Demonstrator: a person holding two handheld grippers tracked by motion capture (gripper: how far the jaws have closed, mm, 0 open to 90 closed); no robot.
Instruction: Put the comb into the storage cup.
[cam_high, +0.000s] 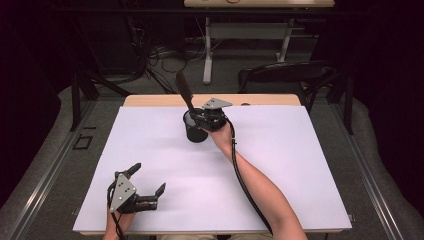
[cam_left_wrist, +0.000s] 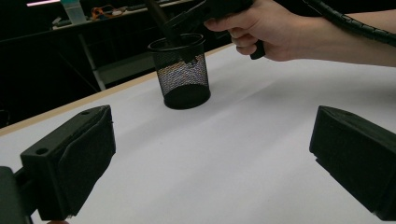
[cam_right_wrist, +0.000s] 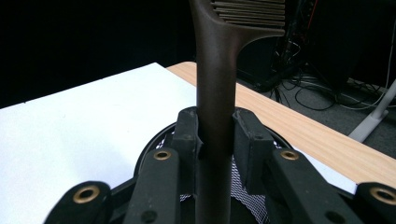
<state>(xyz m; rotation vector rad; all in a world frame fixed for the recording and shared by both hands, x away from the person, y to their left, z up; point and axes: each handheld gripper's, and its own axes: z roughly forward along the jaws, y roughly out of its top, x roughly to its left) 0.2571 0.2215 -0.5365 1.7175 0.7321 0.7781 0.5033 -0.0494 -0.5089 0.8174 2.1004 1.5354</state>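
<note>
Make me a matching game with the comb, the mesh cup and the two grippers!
Things:
1. comb
2. mesh cup
3. left gripper
4. right gripper

States:
A. jaws wide open, holding nothing
B. stands upright on the white sheet
C. jaws shut on a handle
D. sticks up out of the cup, tilted

Pairs: 1-D, 2-B, 3-A, 4-C

Right tool (cam_high: 199, 116) clamped shut, arm extended; left tool (cam_high: 148, 184) apparently resting, jaws wide.

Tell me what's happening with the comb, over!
Right hand-held gripper shut on comb, handle down in mesh cup. Left hand-held gripper open, idle near table edge. Nothing in the way.
</note>
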